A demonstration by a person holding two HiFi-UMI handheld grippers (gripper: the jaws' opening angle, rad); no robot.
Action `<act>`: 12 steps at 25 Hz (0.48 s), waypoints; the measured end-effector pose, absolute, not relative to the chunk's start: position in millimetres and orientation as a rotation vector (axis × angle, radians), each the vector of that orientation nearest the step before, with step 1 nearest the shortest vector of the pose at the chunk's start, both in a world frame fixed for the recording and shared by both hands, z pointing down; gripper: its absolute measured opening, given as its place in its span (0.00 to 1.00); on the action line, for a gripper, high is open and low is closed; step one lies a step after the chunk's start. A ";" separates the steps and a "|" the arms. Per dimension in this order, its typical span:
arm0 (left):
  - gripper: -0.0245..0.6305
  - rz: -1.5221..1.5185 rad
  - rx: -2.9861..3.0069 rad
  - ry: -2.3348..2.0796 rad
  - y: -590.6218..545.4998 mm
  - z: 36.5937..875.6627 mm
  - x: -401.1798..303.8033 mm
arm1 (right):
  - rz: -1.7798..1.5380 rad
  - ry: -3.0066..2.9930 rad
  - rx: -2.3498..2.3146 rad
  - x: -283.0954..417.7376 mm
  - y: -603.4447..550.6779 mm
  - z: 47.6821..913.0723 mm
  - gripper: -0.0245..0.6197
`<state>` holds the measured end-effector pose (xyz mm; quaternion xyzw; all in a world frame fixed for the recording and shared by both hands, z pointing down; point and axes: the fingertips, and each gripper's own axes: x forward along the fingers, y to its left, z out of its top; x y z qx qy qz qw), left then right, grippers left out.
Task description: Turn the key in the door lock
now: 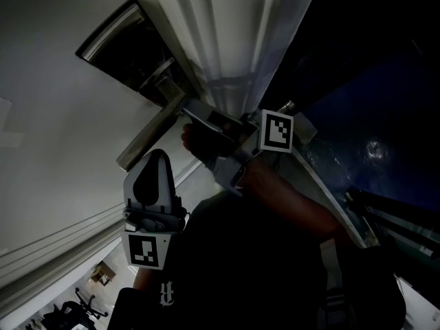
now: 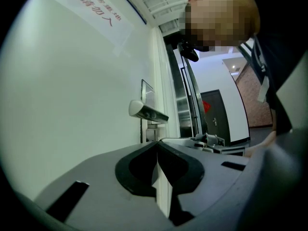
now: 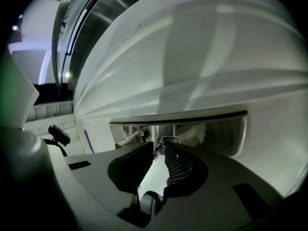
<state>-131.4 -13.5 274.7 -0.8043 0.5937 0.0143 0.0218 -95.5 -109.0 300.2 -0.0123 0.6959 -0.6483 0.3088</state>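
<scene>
At the lock plate (image 3: pixel 224 134), the right hand-held gripper (image 3: pixel 159 145) stands slightly parted around the key (image 3: pixel 168 139).

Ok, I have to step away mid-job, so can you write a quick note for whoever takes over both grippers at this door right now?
Left gripper: fingers shut, empty, idle, facing the door near the handle.
Right gripper: up at the metal lock plate, with its fingers slightly apart on either side of the key in the lock. They do not look pinched on it.
Done: the key is in the lock and the right gripper is in position.
Unclear: how far the key has been turned.
Left: close on the key, finish the turn if needed, then probably try the handle.
</scene>
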 end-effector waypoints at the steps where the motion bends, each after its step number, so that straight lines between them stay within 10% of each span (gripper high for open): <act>1: 0.05 0.044 -2.493 1.838 -13.6 274.8 -131.3 | -1.653 1.942 -0.042 -93.8 -105.9 299.1 0.13; 12: 0.05 0.043 -2.497 1.836 -17.2 276.6 -126.9 | 0.086 3.186 -0.732 -75.1 -78.2 290.4 0.19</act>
